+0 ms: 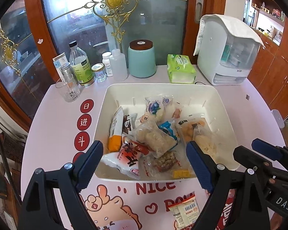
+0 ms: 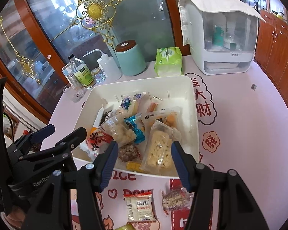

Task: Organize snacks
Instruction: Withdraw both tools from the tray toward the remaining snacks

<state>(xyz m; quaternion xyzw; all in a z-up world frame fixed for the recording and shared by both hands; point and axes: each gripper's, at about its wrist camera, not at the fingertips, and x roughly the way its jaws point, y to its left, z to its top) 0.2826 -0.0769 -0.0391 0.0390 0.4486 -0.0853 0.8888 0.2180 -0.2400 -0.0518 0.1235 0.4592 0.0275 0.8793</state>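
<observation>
My left claw (image 1: 144, 159) and right claw (image 2: 144, 157) both hang with jaws apart, gripping nothing, over the near rim of the white rectangular plastic bin (image 1: 211, 94), which holds a heap of wrapped snacks (image 1: 153, 136). 2 more snack packets, a white barcoded one (image 2: 139, 208) and a clear grainy one (image 2: 173, 200), lie on the pink printed table (image 2: 249, 134) at its near edge.

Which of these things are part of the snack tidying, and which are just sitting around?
Part of the job:
white bin
snack packets piled in the bin
barcoded packet and dark grainy bar on the table outside the bin

Just lying about:
teal jar
green tissue pack
bottles
drinking glass
white cabinet with a cloth on top
</observation>
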